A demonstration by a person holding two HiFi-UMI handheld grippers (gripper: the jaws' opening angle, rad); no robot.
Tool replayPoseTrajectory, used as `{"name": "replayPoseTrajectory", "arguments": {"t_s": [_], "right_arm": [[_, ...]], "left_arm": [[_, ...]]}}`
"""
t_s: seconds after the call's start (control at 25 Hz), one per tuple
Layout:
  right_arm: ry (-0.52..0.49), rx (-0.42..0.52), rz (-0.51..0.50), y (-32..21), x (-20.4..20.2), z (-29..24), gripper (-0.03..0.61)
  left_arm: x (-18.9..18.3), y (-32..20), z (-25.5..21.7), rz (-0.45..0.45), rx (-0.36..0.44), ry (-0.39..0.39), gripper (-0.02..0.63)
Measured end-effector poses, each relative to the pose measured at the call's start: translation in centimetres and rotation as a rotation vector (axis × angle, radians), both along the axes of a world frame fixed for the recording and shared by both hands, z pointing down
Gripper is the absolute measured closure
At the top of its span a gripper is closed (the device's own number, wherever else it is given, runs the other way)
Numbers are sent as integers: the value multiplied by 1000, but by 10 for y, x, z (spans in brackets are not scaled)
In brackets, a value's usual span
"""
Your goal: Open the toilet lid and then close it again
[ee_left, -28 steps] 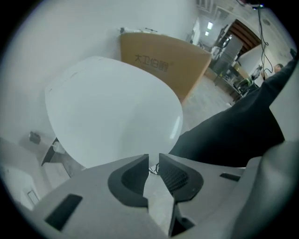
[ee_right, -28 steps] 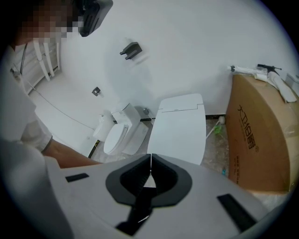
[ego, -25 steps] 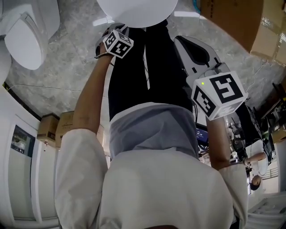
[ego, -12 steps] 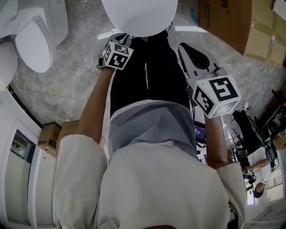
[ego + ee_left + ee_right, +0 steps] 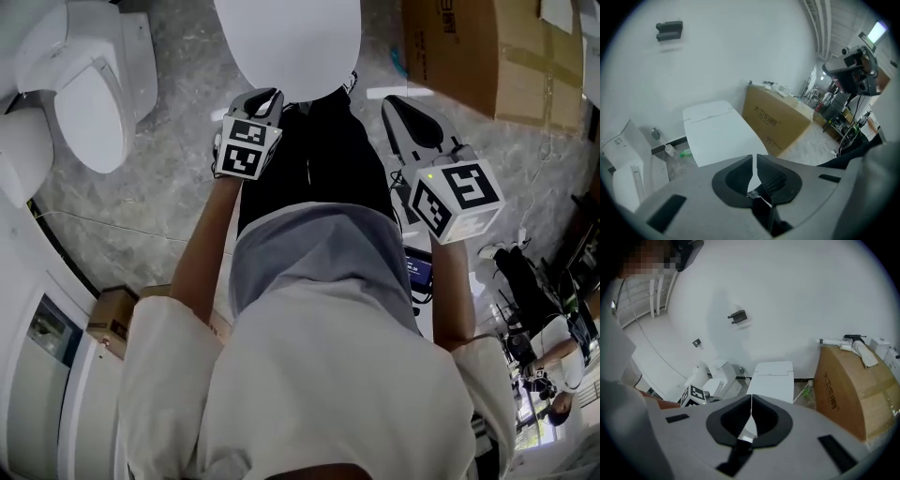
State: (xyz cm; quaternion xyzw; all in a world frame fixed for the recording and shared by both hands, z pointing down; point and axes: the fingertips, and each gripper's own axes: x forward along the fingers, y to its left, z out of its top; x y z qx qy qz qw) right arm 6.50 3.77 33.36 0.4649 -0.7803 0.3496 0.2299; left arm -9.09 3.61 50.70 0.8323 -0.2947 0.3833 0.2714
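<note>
The white toilet [image 5: 291, 42] stands right in front of me with its flat lid [image 5: 719, 133] down; the right gripper view also shows the toilet [image 5: 772, 380]. My left gripper [image 5: 265, 97] hangs just short of the toilet's front edge. Its jaws are shut, with only a thin slit between them and nothing in it [image 5: 753, 161]. Off to the right of the bowl my right gripper [image 5: 398, 101] is held up, also shut and empty [image 5: 751, 404]. Neither gripper touches the toilet. The left gripper's marker cube [image 5: 696, 394] shows in the right gripper view.
A big cardboard box [image 5: 469, 47] stands right of the toilet, close to the wall. A second toilet [image 5: 94, 94] stands to the left, with bottles [image 5: 670, 150] on the floor between. Small boxes [image 5: 112, 319] and white fixtures lie at the lower left. Equipment [image 5: 853, 70] crowds the far right.
Both grippers have risen, the left one more, and it has drawn back from the toilet's front edge. The head view has shifted, showing more of the neighbouring toilet.
</note>
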Motion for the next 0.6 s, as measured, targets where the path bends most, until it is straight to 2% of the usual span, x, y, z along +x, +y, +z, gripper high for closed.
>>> {"name": "replayPoseTrajectory", "arguments": {"t_s": [0.28,0.48,0.6], "right_arm": [[-5,87,-21,-8,-4,-44,568],[0,176,-50,-17,-6,-77,568],[-11,223,-46,-20,-6,-97,568]], "left_arm": [[-6,-16,-88,-103,75,114,583],[-5,-41,-163,-139,229,238,583],[-5,-49,-200,-156,289,280,583]]}}
